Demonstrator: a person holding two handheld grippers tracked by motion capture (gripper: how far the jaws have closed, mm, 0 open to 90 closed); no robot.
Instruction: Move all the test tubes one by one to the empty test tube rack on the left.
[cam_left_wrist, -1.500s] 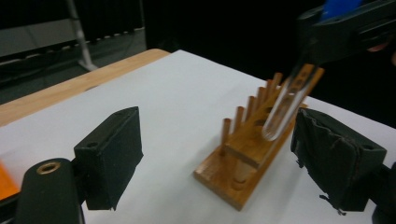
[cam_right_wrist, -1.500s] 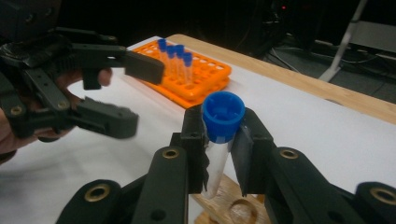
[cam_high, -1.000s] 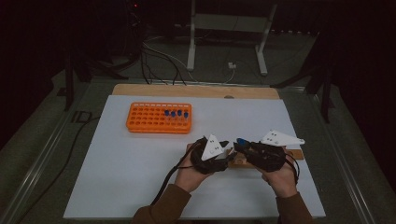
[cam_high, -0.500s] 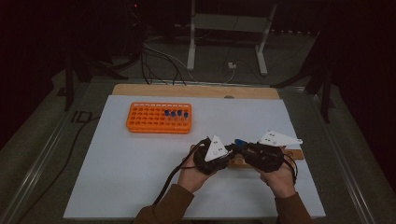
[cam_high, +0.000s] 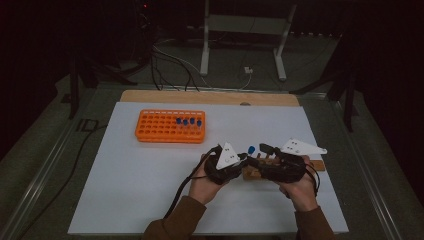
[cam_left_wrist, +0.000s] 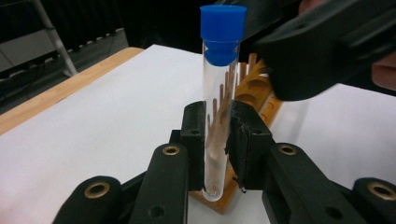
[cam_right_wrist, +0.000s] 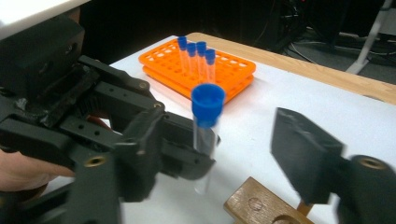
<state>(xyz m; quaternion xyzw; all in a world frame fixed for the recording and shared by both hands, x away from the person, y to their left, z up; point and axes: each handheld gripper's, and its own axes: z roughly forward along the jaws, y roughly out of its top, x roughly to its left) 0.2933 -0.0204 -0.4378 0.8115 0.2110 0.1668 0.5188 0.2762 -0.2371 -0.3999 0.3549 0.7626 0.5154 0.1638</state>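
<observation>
Left gripper: we see the left gripper (cam_left_wrist: 217, 140) with its two black jaws pressed tight on the lower part of a clear test tube (cam_left_wrist: 218, 116), which stands upright between them.
Right gripper: the right gripper (cam_high: 267, 152) has just been opening its jaws; in its own view they stand wide apart, one blurred at the right, and the tube is between them but untouched by either.
Tube: we note a blue cap (cam_left_wrist: 222, 32) on top, the glass clear, its round bottom just over the near end of the wooden rack (cam_left_wrist: 250, 100).
Where the tube is: in the high view we find it as a small blue dot between the two grippers, near the right front part of the white mat (cam_high: 125, 190), above the wooden rack.
Orange rack: we see an orange rack (cam_high: 162, 127) well apart, toward the far left of the mat, with four blue-capped tubes (cam_right_wrist: 196, 53) standing close together in it.
Hands: we see both hands (cam_high: 202, 182) coming in from the bottom edge, each around its gripper, close side by side.
Table: the mat lies on a wooden board (cam_high: 210, 96).
</observation>
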